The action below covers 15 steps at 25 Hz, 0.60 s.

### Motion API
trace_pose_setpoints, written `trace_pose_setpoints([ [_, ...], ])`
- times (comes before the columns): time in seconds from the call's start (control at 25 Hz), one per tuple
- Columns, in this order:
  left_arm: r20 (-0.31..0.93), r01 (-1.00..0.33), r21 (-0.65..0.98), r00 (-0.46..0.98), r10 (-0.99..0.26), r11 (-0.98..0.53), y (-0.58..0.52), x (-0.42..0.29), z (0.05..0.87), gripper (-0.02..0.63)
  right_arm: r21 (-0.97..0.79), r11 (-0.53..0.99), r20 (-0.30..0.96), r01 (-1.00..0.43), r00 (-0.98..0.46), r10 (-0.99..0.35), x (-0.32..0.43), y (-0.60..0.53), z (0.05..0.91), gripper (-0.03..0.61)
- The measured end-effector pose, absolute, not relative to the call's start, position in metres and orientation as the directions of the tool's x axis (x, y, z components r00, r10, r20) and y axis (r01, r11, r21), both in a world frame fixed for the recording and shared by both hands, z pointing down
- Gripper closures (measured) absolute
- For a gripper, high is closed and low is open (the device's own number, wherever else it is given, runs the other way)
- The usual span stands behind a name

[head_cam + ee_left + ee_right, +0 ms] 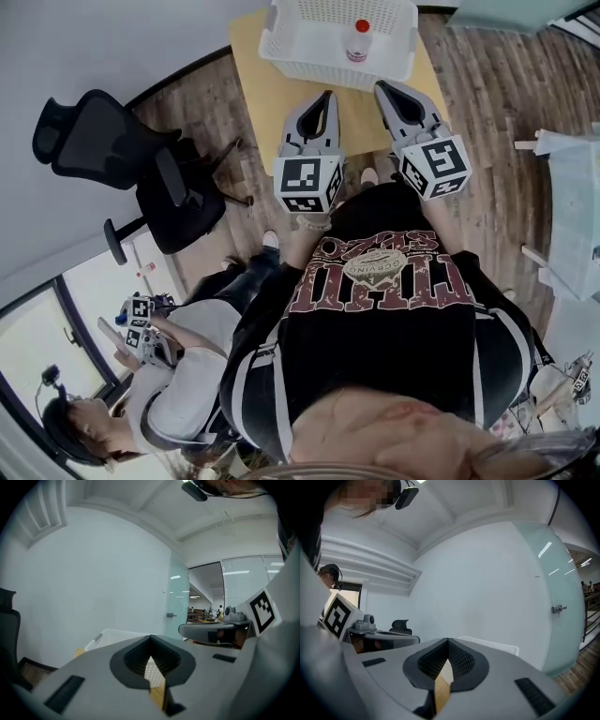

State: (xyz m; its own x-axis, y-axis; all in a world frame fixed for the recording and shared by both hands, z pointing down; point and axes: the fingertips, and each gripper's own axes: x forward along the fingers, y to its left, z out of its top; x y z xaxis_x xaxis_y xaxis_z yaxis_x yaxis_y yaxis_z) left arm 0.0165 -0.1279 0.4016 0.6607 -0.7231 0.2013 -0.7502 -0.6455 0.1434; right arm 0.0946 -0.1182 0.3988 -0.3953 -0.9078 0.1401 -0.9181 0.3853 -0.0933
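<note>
Well, head view: the bottle (357,40) stands inside the basket (281,47). Left gripper view: my left gripper (150,640) is clenched, empty, short of the basket. Right gripper view: right gripper (448,641) likewise; pushed in closed, I could topple the bottle.

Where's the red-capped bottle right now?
In the head view, the red-capped bottle sits inside the white basket on the wooden table, beyond the tips of the left gripper and right gripper.
</note>
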Motion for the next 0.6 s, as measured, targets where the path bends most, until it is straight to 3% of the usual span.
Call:
trace_pose_setpoints([
  [0.6,0.206,-0.795,0.139,0.606,-0.768,-0.59,-0.182,0.062,0.407,0.566,-0.093,0.454,0.143,-0.886,-0.464,-0.874,0.137,-0.179,0.404,0.561],
])
